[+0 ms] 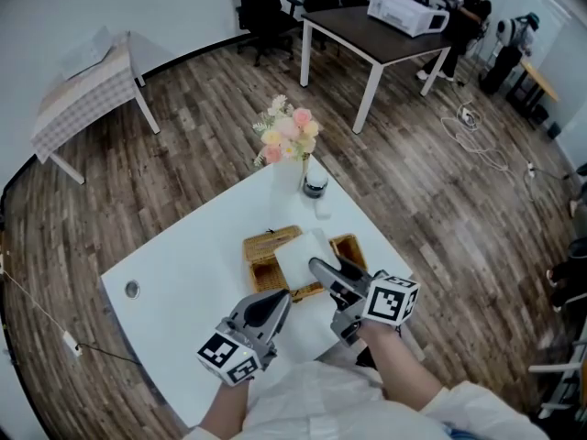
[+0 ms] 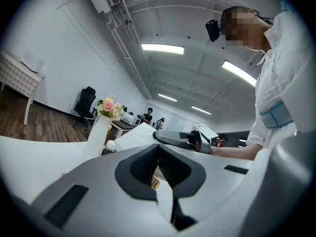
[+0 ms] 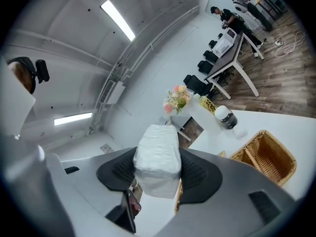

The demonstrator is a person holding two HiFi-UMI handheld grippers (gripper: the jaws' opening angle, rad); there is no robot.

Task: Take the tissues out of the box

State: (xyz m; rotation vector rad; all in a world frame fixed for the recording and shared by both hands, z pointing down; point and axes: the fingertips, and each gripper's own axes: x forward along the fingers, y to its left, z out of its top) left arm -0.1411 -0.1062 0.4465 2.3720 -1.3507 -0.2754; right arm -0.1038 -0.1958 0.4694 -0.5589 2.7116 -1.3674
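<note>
Right tool (image 3: 157,168) clamps the tissues (image 3: 157,149); left tool (image 2: 158,148) is closed and empty. A weak grip may drop the tissues onto the counter (image 1: 183,273).

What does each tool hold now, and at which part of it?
The right tool clamps the white tissue stack by two opposite sides, its far end sticking out. The left tool holds nothing.

Two tools: left tool (image 1: 278,301), right tool (image 1: 326,269); one tissue pack (image 3: 157,154); one basket (image 1: 260,247); one vase (image 2: 97,134); one jar (image 1: 315,185).
</note>
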